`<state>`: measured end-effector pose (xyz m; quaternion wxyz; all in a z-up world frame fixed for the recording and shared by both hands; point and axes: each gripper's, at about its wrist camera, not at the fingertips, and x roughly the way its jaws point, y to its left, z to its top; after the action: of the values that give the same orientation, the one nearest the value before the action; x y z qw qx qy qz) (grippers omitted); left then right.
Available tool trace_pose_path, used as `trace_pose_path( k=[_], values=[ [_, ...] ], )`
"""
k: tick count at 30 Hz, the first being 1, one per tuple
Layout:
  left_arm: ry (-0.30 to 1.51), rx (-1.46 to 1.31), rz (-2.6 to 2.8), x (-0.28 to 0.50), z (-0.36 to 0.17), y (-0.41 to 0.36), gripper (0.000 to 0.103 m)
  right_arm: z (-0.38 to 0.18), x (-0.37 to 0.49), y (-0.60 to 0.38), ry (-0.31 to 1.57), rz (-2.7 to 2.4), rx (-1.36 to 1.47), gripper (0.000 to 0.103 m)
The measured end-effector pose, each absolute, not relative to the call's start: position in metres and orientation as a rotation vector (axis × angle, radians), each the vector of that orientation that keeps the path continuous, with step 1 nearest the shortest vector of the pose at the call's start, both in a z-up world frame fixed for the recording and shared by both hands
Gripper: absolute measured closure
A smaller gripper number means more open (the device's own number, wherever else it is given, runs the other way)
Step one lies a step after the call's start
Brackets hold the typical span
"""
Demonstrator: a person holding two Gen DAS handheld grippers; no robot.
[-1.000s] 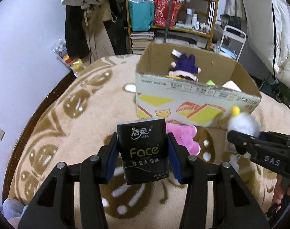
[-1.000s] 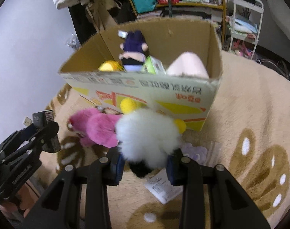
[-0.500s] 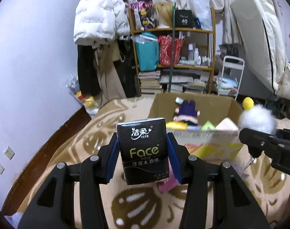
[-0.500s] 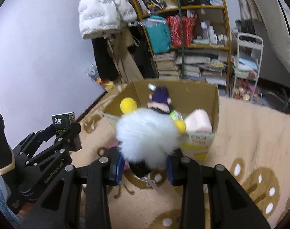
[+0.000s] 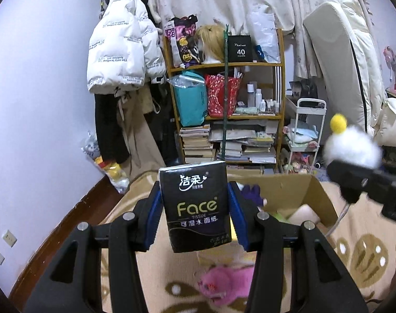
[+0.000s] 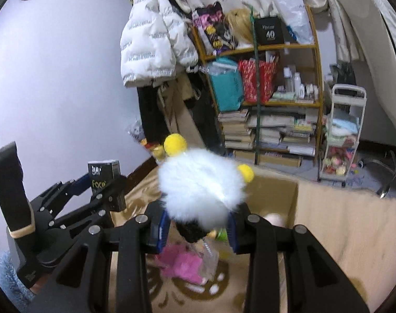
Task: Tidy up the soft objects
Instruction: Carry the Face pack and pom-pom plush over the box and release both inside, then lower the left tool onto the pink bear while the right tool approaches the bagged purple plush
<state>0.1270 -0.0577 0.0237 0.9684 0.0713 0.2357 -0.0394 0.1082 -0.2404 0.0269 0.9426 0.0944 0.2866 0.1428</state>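
Note:
My left gripper (image 5: 195, 221) is shut on a black "Face" tissue pack (image 5: 196, 206) and holds it high, in front of the open cardboard box (image 5: 312, 195). My right gripper (image 6: 198, 221) is shut on a white fluffy toy with yellow pompoms (image 6: 200, 185), also raised above the box (image 6: 289, 195). The toy shows at the right of the left wrist view (image 5: 352, 148). The tissue pack shows at the left of the right wrist view (image 6: 104, 174). A pink plush (image 5: 226, 281) lies on the beige blanket below both grippers. A purple doll (image 5: 251, 193) and a pale plush (image 5: 303, 212) sit inside the box.
A cluttered wooden shelf (image 5: 229, 114) with books and bags stands behind the box. A white puffer jacket (image 5: 119, 54) hangs at the left. A white trolley (image 5: 306, 130) is at the right. The blanket's dark wooden edge (image 5: 75, 219) runs along the left wall.
Both grippers have lifted and tilted upward with their loads. The box and pink plush have dropped lower in both views, and the shelf and wall now fill the upper frames.

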Motion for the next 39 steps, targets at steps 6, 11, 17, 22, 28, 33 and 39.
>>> trace_pose_path(
  k=[6, 11, 17, 22, 28, 33, 39],
  values=[
    [0.481, 0.136, -0.101, 0.159, 0.019, -0.069, 0.057, 0.027, 0.131, -0.25, 0.575, 0.278, 0.162, 0.065],
    [0.533, 0.099, -0.13, 0.175, -0.008, -0.08, 0.057, -0.008, 0.148, -0.255, 0.658, 0.255, 0.168, 0.065],
    [0.546, 0.222, -0.183, 0.181, -0.034, -0.105, 0.056, -0.046, 0.159, -0.26, 0.739, 0.25, 0.199, 0.065],
    [0.597, 0.213, -0.209, 0.183, -0.049, -0.11, 0.055, -0.066, 0.162, -0.264, 0.78, 0.237, 0.236, 0.063],
    [0.637, 0.214, -0.204, 0.186, -0.057, -0.109, 0.048, -0.079, 0.162, -0.277, 0.809, 0.198, 0.286, 0.062],
    [0.646, 0.226, -0.163, 0.184, -0.054, -0.104, 0.036, -0.077, 0.158, -0.285, 0.792, 0.181, 0.312, 0.041],
    [0.648, 0.211, -0.158, 0.172, -0.049, -0.096, 0.023, -0.069, 0.149, -0.287, 0.779, 0.164, 0.316, 0.024]
  ],
)
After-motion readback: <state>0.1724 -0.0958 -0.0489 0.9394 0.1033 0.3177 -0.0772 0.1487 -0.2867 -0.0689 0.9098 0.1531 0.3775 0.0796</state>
